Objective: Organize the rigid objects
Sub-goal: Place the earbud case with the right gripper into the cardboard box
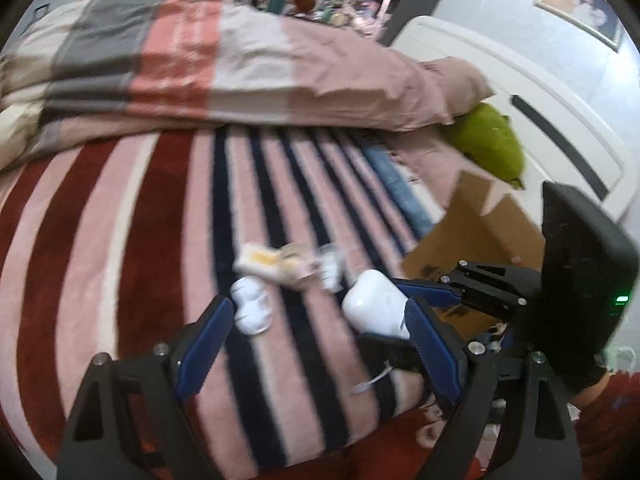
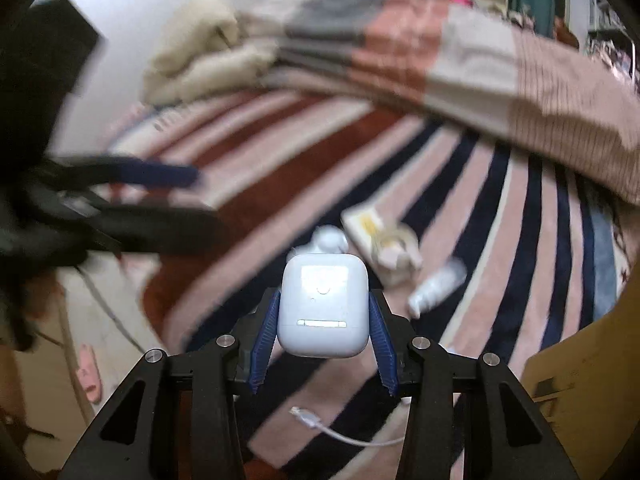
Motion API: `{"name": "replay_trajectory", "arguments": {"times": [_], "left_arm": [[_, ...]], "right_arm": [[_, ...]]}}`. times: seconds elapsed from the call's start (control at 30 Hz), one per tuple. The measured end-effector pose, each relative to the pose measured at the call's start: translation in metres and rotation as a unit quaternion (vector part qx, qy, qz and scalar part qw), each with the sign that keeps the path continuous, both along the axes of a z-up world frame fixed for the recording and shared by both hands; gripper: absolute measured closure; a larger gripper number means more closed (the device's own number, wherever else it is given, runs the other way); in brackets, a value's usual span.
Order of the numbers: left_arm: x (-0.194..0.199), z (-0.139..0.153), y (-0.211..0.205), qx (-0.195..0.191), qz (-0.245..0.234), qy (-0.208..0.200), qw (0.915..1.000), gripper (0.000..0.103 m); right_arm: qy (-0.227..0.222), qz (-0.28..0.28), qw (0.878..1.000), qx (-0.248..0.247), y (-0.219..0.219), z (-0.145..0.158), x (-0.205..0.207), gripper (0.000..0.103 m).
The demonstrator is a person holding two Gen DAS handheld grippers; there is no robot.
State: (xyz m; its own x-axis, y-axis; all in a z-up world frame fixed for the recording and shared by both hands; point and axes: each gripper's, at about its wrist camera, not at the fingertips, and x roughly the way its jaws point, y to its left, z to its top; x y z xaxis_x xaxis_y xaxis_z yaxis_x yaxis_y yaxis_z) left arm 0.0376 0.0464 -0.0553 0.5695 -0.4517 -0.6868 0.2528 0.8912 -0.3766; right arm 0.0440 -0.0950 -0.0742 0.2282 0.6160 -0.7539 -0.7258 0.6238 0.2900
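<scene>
Pinching a white, rounded plastic earbud case [image 2: 323, 307] between its blue ribbed pads, the right gripper [image 2: 324, 344] holds it above the red, pink and navy striped blanket [image 2: 460, 208]. Spread wide with nothing between its fingers, the left gripper [image 1: 320, 344] hangs over the same blanket. Beyond lie a small white round object [image 1: 252, 304], a flat cream packet [image 1: 264, 262] and a white cable [image 2: 340, 434]. A brown cardboard box [image 1: 480, 232] stands to the right.
</scene>
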Motion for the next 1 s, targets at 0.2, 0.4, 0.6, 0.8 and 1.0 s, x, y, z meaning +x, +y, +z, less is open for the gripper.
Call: {"name": "replay_trajectory", "arguments": {"times": [0.2, 0.4, 0.6, 0.8, 1.0], "left_arm": [[0.014, 0.036, -0.049, -0.043, -0.074, -0.022, 0.9961, 0.054], [0.034, 0.056, -0.115, -0.034, -0.128, -0.026, 0.9908, 0.069], [0.060, 0.059, -0.187, -0.014, -0.177, -0.007, 0.9840, 0.069], [0.085, 0.048, -0.239, 0.022, -0.216, 0.041, 0.9752, 0.069], [0.093, 0.041, -0.254, 0.071, -0.207, 0.059, 0.9740, 0.047]], "right_arm": [[-0.045, 0.005, 0.998, 0.049, -0.032, 0.058, -0.008, 0.063], [-0.060, -0.038, 0.996, 0.055, -0.081, 0.072, 0.003, 0.063], [-0.050, -0.095, 0.993, 0.041, -0.140, 0.065, 0.023, 0.063], [-0.004, -0.139, 0.990, 0.020, -0.192, 0.049, 0.040, 0.063], [0.046, -0.154, 0.987, -0.011, -0.203, 0.025, 0.056, 0.063]]}}
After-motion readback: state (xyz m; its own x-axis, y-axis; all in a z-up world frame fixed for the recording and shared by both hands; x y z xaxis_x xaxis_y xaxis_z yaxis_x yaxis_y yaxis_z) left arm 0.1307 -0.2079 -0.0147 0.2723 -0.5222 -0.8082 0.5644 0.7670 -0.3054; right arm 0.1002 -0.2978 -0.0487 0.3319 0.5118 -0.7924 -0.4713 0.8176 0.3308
